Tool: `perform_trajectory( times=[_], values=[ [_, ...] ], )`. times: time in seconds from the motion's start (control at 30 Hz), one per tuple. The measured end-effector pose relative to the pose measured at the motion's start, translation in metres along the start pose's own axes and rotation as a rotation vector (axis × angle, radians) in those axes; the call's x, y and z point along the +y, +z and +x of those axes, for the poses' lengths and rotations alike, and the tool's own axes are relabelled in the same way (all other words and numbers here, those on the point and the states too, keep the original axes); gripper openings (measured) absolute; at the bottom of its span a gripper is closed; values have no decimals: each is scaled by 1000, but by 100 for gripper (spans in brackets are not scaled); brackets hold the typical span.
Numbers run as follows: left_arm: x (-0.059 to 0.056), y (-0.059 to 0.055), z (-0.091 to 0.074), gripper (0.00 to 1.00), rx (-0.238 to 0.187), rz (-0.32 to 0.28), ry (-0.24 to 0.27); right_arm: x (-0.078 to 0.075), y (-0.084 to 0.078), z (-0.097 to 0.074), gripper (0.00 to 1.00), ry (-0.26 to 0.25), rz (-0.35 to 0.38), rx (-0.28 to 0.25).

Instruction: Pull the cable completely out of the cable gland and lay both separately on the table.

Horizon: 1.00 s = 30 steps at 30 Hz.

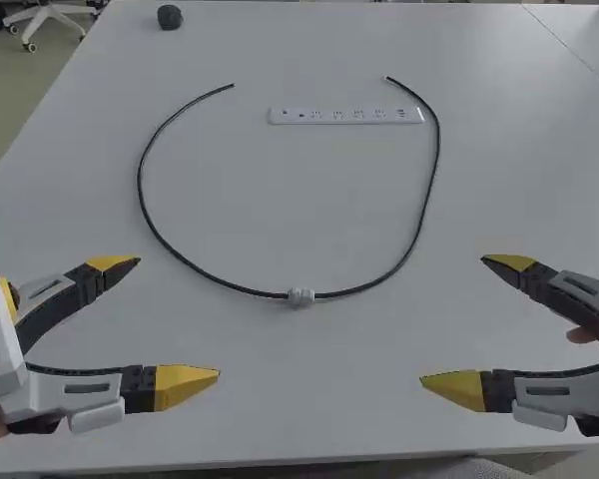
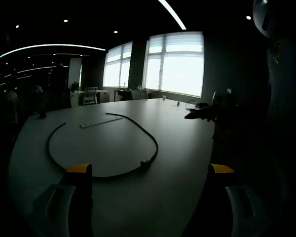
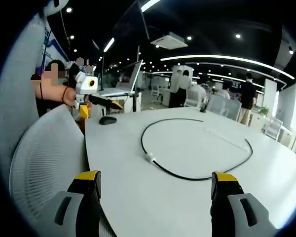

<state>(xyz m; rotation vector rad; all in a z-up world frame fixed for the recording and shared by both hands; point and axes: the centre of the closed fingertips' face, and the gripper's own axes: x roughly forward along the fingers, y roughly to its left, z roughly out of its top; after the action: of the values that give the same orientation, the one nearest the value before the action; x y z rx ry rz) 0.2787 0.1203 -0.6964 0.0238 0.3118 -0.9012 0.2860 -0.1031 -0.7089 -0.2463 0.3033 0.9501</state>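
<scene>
A black cable [image 1: 139,188] lies in a wide open loop on the white table [image 1: 299,210]. A small grey cable gland [image 1: 299,295] sits on the cable at the near bottom of the loop. My left gripper [image 1: 170,319] hovers open at the near left, well short of the gland. At the near right my right gripper [image 1: 459,321] is also open and holds nothing. In the left gripper view the gland [image 2: 144,164] lies ahead between the spread jaws of the left gripper [image 2: 150,170]. In the right gripper view the gland [image 3: 149,157] and cable [image 3: 197,177] lie beyond the right gripper [image 3: 155,177].
A white power strip [image 1: 345,115] lies inside the far part of the loop. A dark mouse [image 1: 170,16] rests near the far edge. A mesh chair back [image 3: 44,163] stands close to the table's near edge. Several people stand in the background.
</scene>
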Motion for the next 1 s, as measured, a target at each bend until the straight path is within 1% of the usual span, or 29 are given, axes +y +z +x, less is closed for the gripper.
perform_trajectory(
  times=[0.27,0.6,0.73,0.8,0.93,1.0],
  values=[
    [-1,0,0,97,0,3,0,0,-1,-1,93,1,3,3],
    [-1,-1,-1,97,5,1,-2,-1,-1,-2,92,-7,-12,6],
    [-2,-2,-1,96,9,6,-5,2,0,-2,91,4,-7,4],
    [-2,-2,0,97,9,4,-8,0,-1,-2,91,-3,-17,10],
    [-1,0,0,96,6,8,-6,0,-1,-2,92,-2,-4,8],
    [-1,-1,0,97,10,10,-8,-1,-1,-2,92,-4,-11,9]
  ],
)
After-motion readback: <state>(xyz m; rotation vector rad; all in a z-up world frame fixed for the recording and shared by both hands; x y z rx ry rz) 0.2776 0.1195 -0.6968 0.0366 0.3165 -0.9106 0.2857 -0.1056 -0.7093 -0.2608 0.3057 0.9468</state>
